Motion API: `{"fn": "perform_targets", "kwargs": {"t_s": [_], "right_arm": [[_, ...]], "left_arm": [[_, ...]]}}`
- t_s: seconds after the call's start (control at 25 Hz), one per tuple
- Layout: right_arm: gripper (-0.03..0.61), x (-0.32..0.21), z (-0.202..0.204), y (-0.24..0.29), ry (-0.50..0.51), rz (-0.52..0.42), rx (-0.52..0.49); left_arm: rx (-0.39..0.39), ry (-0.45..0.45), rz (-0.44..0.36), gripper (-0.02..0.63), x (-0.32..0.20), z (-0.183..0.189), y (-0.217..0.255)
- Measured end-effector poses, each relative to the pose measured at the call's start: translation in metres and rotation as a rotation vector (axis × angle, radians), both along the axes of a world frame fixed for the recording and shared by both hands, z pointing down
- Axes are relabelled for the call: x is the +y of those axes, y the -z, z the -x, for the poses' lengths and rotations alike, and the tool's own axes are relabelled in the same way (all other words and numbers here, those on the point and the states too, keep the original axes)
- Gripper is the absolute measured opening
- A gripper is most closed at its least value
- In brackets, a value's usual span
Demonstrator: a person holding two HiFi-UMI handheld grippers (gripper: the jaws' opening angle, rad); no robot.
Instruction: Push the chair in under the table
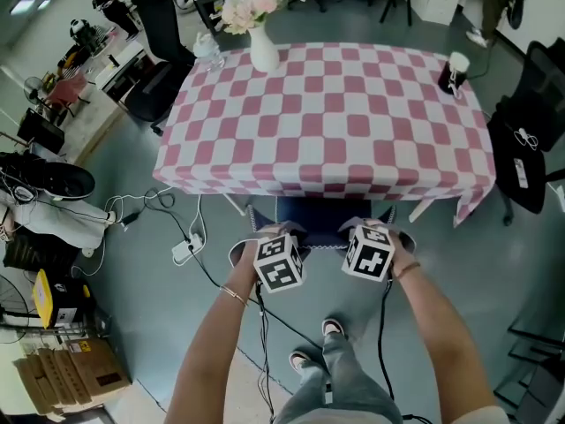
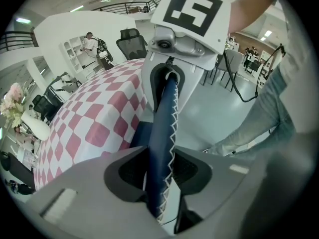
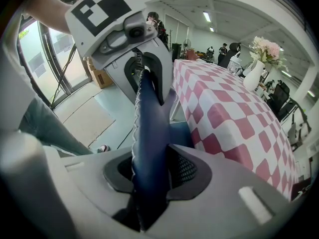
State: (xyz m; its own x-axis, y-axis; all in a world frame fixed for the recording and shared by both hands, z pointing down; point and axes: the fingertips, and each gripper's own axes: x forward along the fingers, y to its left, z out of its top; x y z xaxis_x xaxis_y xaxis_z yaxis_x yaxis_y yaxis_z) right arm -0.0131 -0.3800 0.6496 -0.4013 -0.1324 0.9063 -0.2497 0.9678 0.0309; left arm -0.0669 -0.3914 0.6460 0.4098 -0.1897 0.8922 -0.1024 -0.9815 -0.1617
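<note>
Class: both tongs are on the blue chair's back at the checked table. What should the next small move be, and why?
Probably a short, even push toward the table. Left tongs and right tongs both clamp the chair back, and some blue seat shows beyond the tablecloth hem, so it seems not fully in.

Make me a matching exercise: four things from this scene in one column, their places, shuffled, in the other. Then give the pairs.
1. vase
2. cup
3. chair back
4. power strip

A. on the floor, left of the table
B. between the jaws of the left gripper and the right gripper
C. on the table, far right corner
D. on the table, far edge, left part

Pairs: 1-D, 2-C, 3-B, 4-A
</note>
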Motion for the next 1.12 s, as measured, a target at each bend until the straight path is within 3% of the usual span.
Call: {"fn": "perform_targets", "kwargs": {"t_s": [0.28, 0.52, 0.68, 0.84, 1.12], "right_arm": [[0.142, 0.002, 0.0, -0.001, 0.03, -0.019, 0.024], [0.146, 0.005, 0.017, 0.034, 0.019, -0.052, -0.058], [0.144, 0.007, 0.026, 0.062, -0.041, -0.089, -0.122], [0.144, 0.011, 0.027, 0.09, -0.113, -0.113, -0.195], [0.144, 0.024, 0.023, 0.159, -0.296, -0.236, -0.376]], "left_arm": [[0.04, 0.011, -0.038, 0.157, 0.003, 0.002, 0.008], [0.107, 0.029, -0.068, 0.173, 0.008, 0.009, 0.039], [0.182, 0.075, -0.078, 0.178, 0.02, 0.016, 0.064], [0.299, 0.18, -0.093, 0.178, 0.024, 0.023, 0.095], [0.43, 0.292, -0.231, 0.176, 0.039, 0.042, 0.155]]}}
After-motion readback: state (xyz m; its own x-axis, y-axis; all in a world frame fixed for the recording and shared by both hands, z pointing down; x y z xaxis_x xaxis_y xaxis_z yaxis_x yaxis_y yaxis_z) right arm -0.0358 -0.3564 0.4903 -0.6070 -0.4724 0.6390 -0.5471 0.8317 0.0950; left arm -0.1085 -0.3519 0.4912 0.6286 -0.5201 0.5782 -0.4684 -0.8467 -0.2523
